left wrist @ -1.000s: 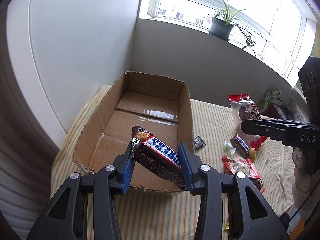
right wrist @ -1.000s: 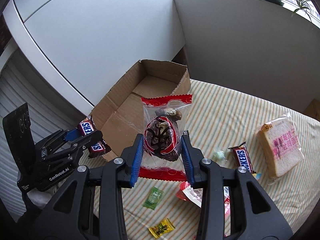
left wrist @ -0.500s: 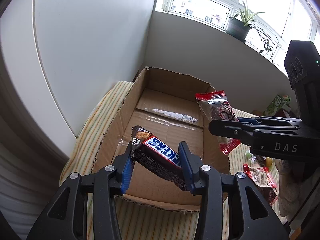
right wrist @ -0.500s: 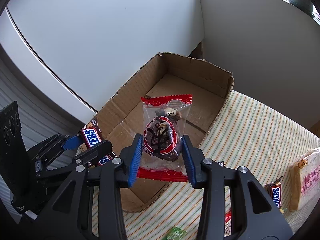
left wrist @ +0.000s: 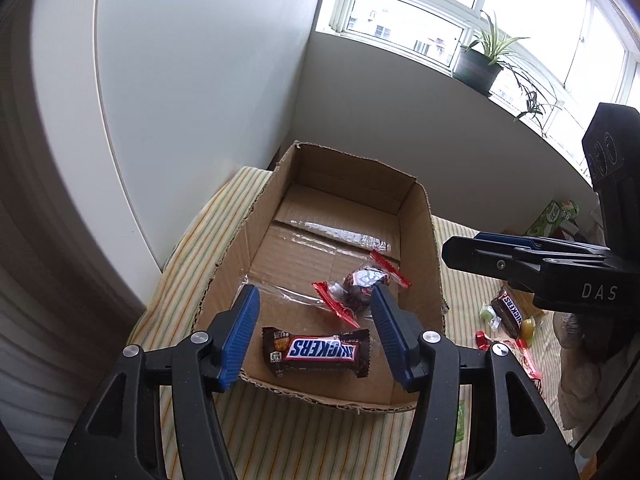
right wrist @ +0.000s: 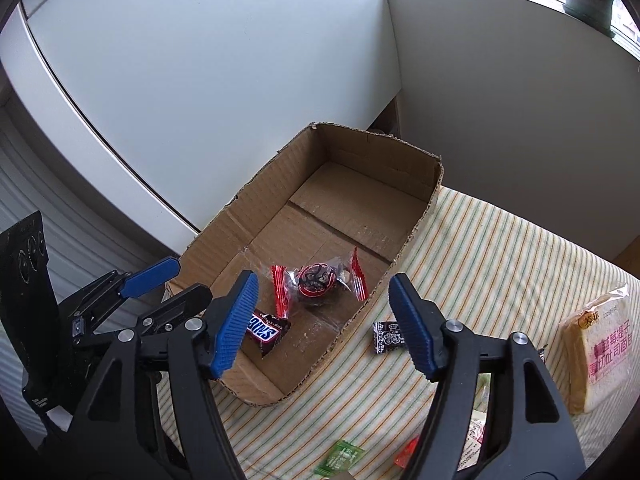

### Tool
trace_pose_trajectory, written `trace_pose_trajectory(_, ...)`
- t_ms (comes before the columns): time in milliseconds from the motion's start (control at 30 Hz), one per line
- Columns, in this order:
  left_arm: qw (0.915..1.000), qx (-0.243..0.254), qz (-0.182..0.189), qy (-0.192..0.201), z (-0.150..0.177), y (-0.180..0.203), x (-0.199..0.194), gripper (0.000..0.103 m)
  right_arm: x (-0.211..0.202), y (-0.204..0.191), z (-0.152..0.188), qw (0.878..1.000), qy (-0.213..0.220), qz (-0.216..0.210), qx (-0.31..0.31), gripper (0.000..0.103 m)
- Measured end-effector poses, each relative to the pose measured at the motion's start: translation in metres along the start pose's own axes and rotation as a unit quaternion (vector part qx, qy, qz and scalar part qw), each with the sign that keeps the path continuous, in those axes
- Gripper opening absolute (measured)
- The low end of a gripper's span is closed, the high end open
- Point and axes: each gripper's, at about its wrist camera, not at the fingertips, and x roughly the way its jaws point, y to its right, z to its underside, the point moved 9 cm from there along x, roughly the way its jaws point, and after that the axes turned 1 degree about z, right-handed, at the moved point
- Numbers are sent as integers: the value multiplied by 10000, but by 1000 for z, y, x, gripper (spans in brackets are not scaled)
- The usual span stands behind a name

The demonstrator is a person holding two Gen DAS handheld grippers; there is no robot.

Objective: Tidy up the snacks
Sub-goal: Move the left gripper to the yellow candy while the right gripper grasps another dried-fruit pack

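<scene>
Inside the box: Snickers bar (left wrist: 316, 351) flat on the cardboard floor near the front wall; red-ended clear packet (left wrist: 362, 286) just behind it — apart, not touching.
Cardboard box (left wrist: 416, 240): open-topped, on the striped cloth (right wrist: 500, 264).
Left gripper (left wrist: 316, 336): spread wide above the bar, holding nothing.
Right gripper (right wrist: 324, 320): spread wide over the box's right rim — nothing between the blue pads (right wrist: 236, 320).
Outside the box: small dark sweet (right wrist: 386, 336) just beside the right wall; wrapped bread slice (right wrist: 600, 352) well apart; second Snickers (left wrist: 509, 312) among loose sweets.
</scene>
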Motion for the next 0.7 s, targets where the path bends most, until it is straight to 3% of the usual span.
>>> trace_pose_trajectory(300,9996,51,245,89,17,27,-32,57,-54,14,30,9998,179,112,-58,71)
trace_pose_trajectory(700,9974,362,630,-19,59,79,-58,57,-103,71,110,9984,100,504,226,70)
